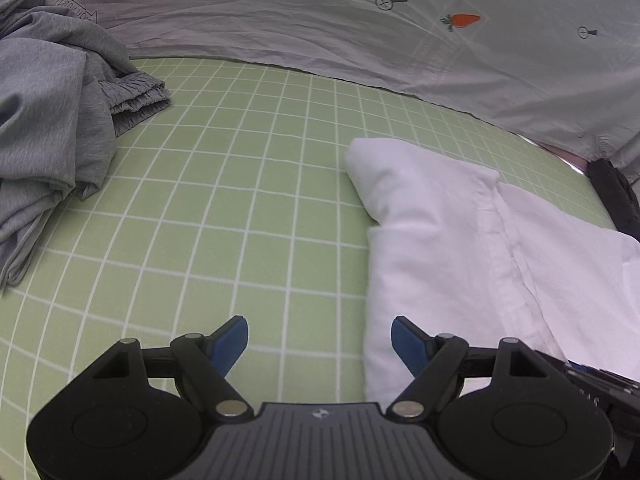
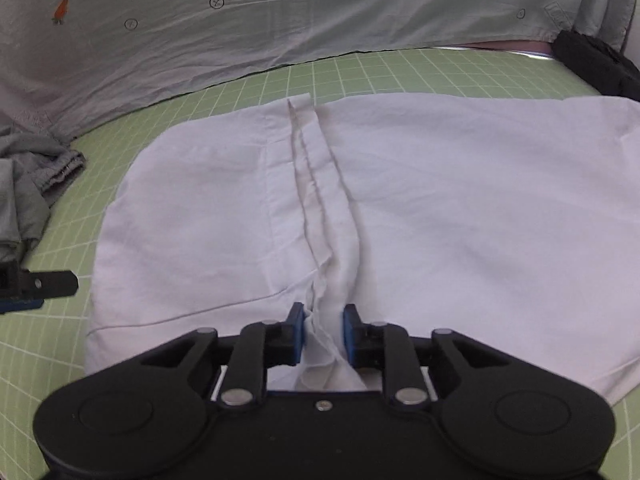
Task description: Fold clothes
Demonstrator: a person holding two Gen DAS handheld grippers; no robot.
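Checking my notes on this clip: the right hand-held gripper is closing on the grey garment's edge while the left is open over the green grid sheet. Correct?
Not quite: the right hand-held gripper has the white garment, not the grey one, between its pads, per the right wrist view. The rest holds.

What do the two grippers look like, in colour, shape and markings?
Both look the same. The left gripper and the right gripper have matte black bodies with two round housings, black link arms with silver pivot pins, and blue finger pads. The left one has a ribbed grey centre plate with a small logo.
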